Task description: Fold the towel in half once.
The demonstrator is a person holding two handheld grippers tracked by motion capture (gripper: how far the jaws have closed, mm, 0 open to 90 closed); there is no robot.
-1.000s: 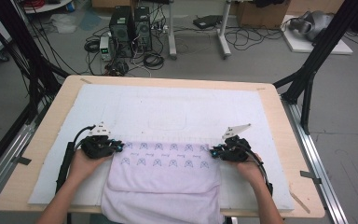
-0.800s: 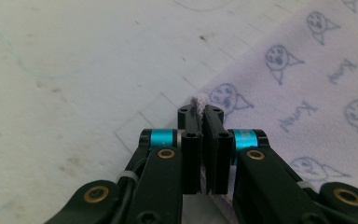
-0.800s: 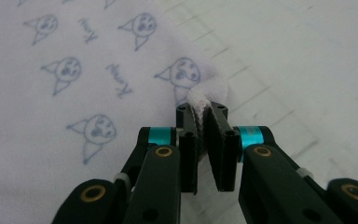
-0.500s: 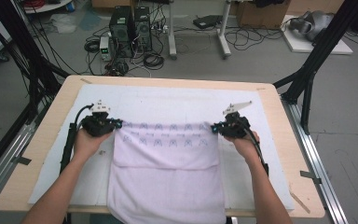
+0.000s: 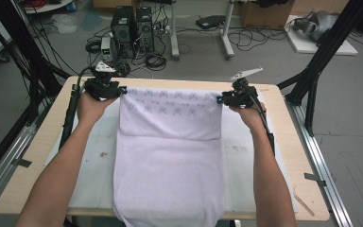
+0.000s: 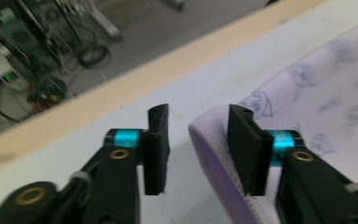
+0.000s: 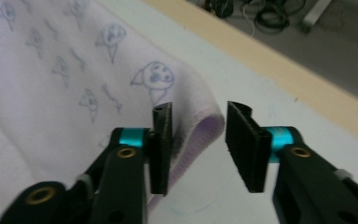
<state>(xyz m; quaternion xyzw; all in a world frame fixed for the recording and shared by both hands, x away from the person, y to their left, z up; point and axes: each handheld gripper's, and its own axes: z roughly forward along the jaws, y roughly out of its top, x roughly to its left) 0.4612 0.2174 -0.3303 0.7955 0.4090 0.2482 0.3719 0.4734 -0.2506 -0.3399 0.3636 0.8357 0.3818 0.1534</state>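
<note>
Both the left gripper (image 5: pixel 121 90) and right gripper (image 5: pixel 219 99) are just opening, jaws apart, releasing the towel (image 5: pixel 170 156). Its near end is hanging over the table (image 5: pixel 38 156) edge; that weight risks dragging it off.

A lab — computer towers (image 5: pixel 133 26) and tangled cables (image 5: pixel 253 38) on grey floor, black rig struts (image 5: pixel 328 49) around the table (image 5: pixel 33 156).

Grey concrete floor (image 5: pixel 359 156) all round. Light wooden table (image 5: pixel 38 161) centre frame, white mat (image 5: pixel 246 161) covering most of its top. Black frame struts (image 5: pixel 19 52) rise at upper left, more at upper right (image 5: pixel 331 52). Two black PC towers (image 5: pixel 132 26) on the floor at top, left of centre, with cable coils (image 5: pixel 156 60) beside them. White stand legs (image 5: pixel 224 35) top centre. Cardboard boxes (image 5: pixel 260 12) top right. Aluminium rail (image 5: pixel 319 161) along the table's right edge. Even, diffuse lighting.
</note>
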